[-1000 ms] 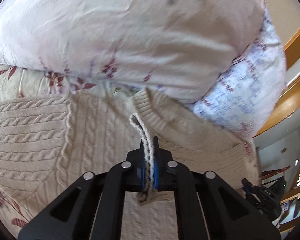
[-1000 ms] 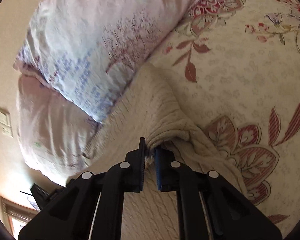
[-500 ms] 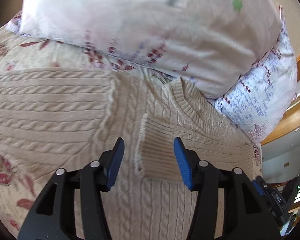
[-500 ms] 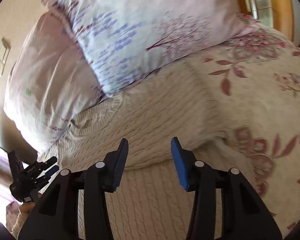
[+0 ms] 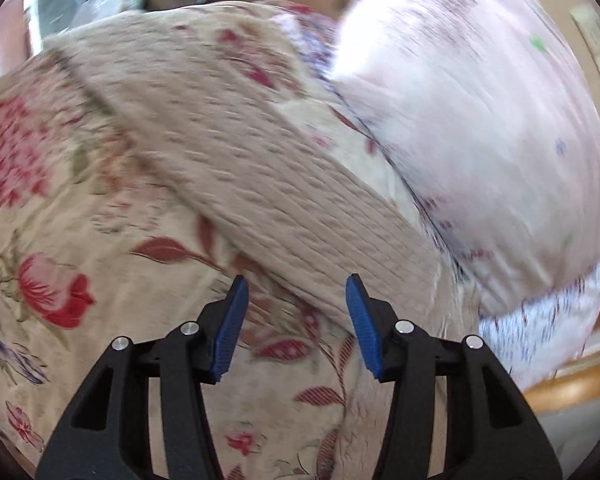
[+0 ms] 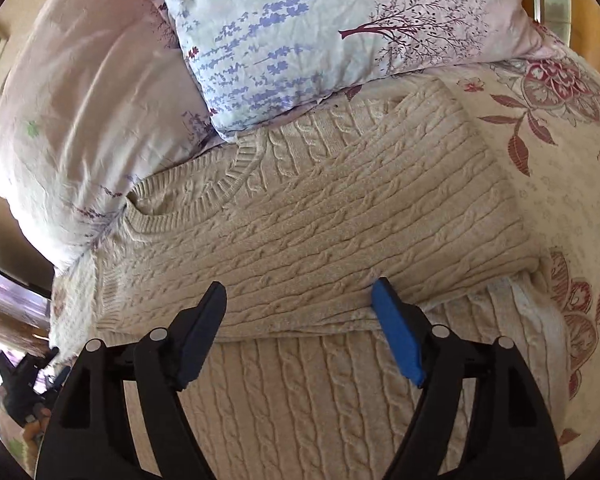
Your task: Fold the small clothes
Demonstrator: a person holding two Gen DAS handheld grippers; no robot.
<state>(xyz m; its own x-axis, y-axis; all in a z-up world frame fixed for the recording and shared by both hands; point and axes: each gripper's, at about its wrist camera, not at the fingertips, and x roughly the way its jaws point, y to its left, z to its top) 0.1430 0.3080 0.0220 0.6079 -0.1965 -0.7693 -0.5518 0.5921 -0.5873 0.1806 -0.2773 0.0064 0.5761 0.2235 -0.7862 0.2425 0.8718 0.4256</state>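
Sweater (image 6: pixel 332 216), cream cable-knit, lies on a bed with a floral bedspread (image 6: pixel 572 184), filling the middle of the right wrist view. Its ribbed neckline sits at centre left, close under two pillows: a pale pink pillow (image 6: pixel 80 112) at upper left and a lavender-print pillow (image 6: pixel 320 28) along the top. One sleeve is folded across the body, its lower edge running just above the right gripper (image 6: pixel 300 330). More knit lies flat below that fold, down to the bottom of the frame.

Right gripper: jaws stand wide, having just been opening; blue pads clear of the knit, nothing between them. It hangs over the folded edge of the sleeve.

Left gripper (image 5: pixel 296 326): jaws about half apart, having just eased slightly narrower; nothing pinched between the pads. The left wrist view is motion-blurred. A band of cream knit, a sleeve (image 5: pixel 260 176) by its shape, runs diagonally from upper left toward the lower right, and its lower edge passes just above the gripper tips. Whether the pads touch it cannot be told through the blur. Bedspread with red flowers fills the left and bottom of that frame; the pink pillow takes the upper right.

Lower left of the right wrist view: the left gripper shows small and dark beyond the sweater's far edge.
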